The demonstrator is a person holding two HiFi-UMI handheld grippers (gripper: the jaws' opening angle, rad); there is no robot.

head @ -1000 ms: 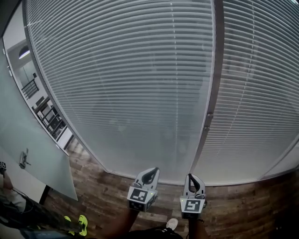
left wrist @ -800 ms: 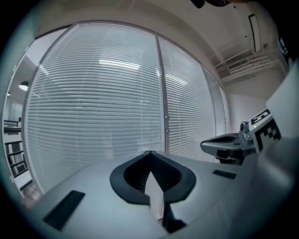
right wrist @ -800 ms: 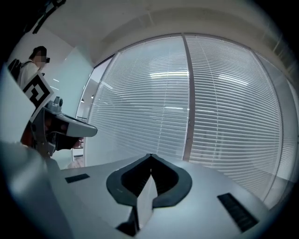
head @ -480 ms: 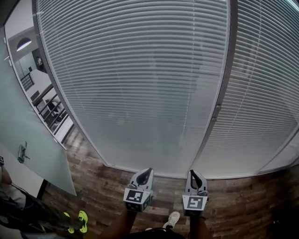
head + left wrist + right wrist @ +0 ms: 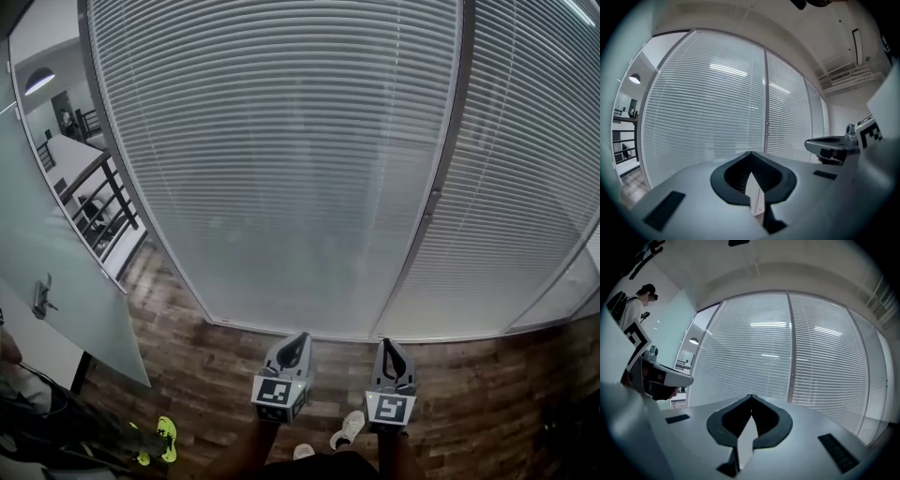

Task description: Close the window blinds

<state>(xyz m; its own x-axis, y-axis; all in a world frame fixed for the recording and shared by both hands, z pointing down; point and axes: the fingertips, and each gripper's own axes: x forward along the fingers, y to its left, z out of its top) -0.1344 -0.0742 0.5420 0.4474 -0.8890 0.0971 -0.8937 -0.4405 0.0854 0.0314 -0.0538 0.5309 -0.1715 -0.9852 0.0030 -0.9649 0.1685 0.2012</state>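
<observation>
risks:
- blinds (image 5: 281, 169) are down to the floor (image 5: 216, 375) across both panes either side of the post (image 5: 433, 202). slats look turned near shut, and only a faint grey shows through. this fits blinds already closed, or ones needing a last tilt, and it can't be settled from here.
- no wand or cord can be made out in any view. if one is hunted for close in, thin slats could be poked or bent by the pointed tips.
- if a slat were pinched instead of a control, it would likely be creased, since the slats look light and springy.
- a thin cord could slip out of the jaws if caught only at the tips.
- glass wall (image 5: 66, 281) at left is near, so it could be clipped on a wide swing.

tongs:
- left gripper (image 5: 298, 341): jaws drawn together, tips meeting, nothing between them, nothing touched.
- right gripper (image 5: 386, 347): same, tips closed on each other and empty.
- both are held level, side by side and apart, over the floor and well short of the blinds.
</observation>
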